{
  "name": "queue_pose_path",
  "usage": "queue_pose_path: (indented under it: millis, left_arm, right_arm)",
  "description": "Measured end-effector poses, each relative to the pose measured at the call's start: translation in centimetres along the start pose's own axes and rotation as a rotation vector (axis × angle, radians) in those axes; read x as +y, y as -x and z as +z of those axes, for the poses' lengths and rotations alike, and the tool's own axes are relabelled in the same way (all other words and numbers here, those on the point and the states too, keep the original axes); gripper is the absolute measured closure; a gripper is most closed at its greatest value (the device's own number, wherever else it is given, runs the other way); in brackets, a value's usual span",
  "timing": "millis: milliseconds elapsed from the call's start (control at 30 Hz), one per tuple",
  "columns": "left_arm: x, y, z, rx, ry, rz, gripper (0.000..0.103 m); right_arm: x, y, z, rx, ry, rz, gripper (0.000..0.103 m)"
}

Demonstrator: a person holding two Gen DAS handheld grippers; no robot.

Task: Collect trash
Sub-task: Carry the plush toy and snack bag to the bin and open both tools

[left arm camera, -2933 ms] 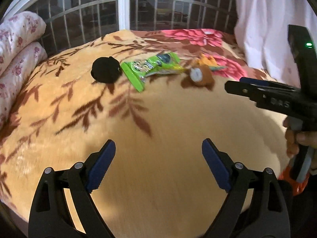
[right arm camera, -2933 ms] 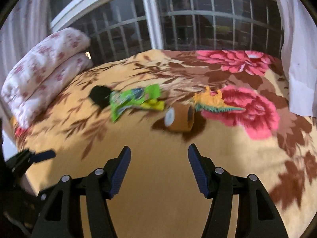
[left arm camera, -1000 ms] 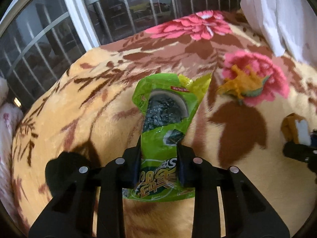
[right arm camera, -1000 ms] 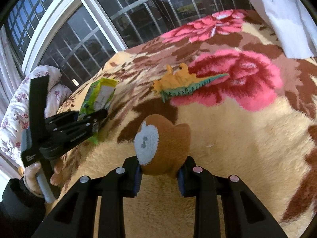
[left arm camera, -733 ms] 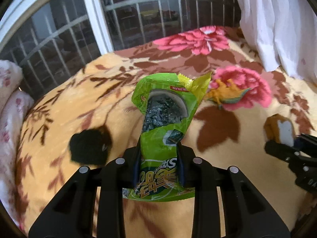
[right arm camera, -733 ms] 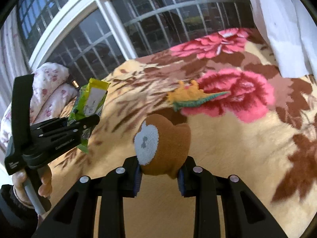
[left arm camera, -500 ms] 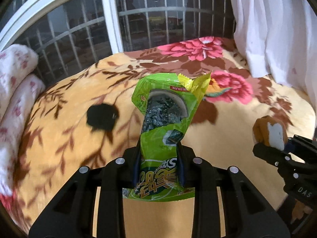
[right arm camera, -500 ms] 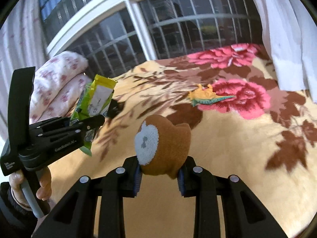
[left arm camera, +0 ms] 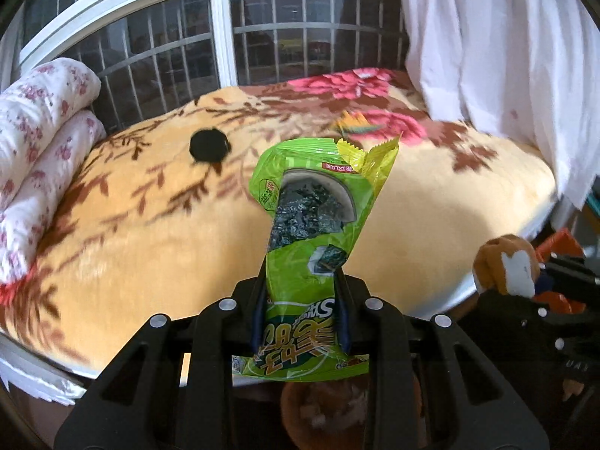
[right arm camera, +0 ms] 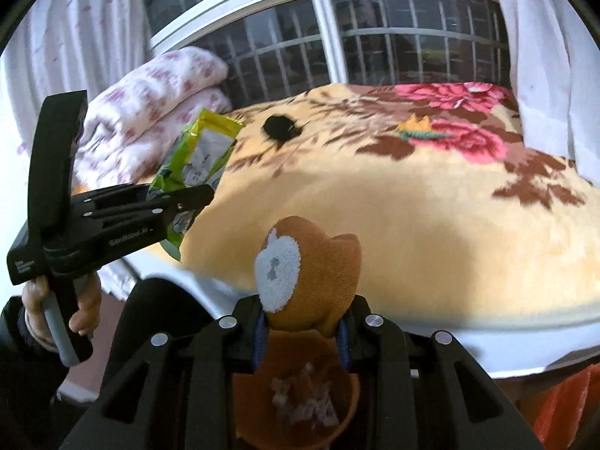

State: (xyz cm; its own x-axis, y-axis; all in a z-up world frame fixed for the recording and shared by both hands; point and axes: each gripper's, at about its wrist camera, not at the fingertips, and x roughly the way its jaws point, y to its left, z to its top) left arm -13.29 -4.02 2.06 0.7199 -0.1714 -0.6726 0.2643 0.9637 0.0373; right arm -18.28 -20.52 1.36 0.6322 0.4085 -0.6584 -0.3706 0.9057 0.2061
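Observation:
A green seaweed snack packet [left arm camera: 311,225] stands upright between the blue pads of my left gripper [left arm camera: 300,285], which is shut on its lower part. In the right wrist view the same packet [right arm camera: 198,153] sticks out of that gripper at the left. My right gripper [right arm camera: 302,332] is shut on a brown knitted item with a white patch [right arm camera: 311,281], also visible at the right edge of the left wrist view [left arm camera: 504,266]. Both grippers are off the near edge of the bed, above a round brown-orange bin [right arm camera: 296,393] with scraps inside.
On the floral blanket [left arm camera: 150,232] lie a black round object [left arm camera: 209,145] and an orange-and-green dinosaur toy [right arm camera: 420,129]. A rolled flowered quilt [left arm camera: 37,131] lies at the left. White curtains [left arm camera: 506,56] hang at the right, and a barred window stands behind the bed.
Both grippers have pulled back from the bed with their items and risen slightly. The bed now looks farther off, and the bin has come into view beneath them.

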Motion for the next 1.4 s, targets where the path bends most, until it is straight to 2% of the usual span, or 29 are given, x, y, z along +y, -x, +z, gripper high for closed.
queue_pose_path:
  millis: [100, 167, 467, 733, 833, 867, 900, 967, 1267, 1400]
  left_arm:
    - [-0.5, 0.9, -2.4, 0.020, -0.016, 0.005, 0.075]
    - [-0.5, 1.2, -4.1, 0.055, -0.003, -0.019, 0.075]
    - [-1.9, -0.2, -11.4, 0.247, -0.055, -0.076, 0.075]
    - [-2.3, -4.3, -14.5, 0.401, -0.064, -0.111, 0.075]
    - [-2.5, -5.9, -15.2, 0.460, -0.082, -0.117, 0.073]
    - [-2.5, -6.5, -15.4, 0.482, -0.090, -0.109, 0.065]
    - [-2.6, -6.9, -15.7, 0.498, -0.096, -0.098, 0.049]
    - [-2.7, -7.8, -16.1, 0.517, -0.109, -0.076, 0.033]
    - [-2.5, -8.8, -17.0, 0.572, -0.101, -0.095, 0.032]
    - [-2.1, -9.1, -16.5, 0.575, -0.095, -0.105, 0.032]
  right_arm:
    - [0.7, 0.4, -2.1, 0.039, 0.017, 0.015, 0.074]
    - [1.1, 0.3, -3.2, 0.069, 0.031, 0.021, 0.074]
    - [3.0, -2.2, -8.0, 0.249, 0.111, 0.066, 0.074]
    - [2.8, -6.4, -10.0, 0.384, 0.134, 0.051, 0.073]
    - [2.3, -8.1, -10.4, 0.416, 0.135, 0.045, 0.064]
    - [2.1, -8.6, -10.5, 0.427, 0.138, 0.041, 0.054]
    - [1.9, -9.3, -10.7, 0.441, 0.139, 0.036, 0.050]
    - [1.5, -10.1, -10.9, 0.455, 0.136, 0.032, 0.049]
    - [0.3, -10.5, -10.6, 0.466, 0.088, 0.019, 0.049]
    - [0.0, -9.5, -10.5, 0.458, 0.083, 0.007, 0.049]
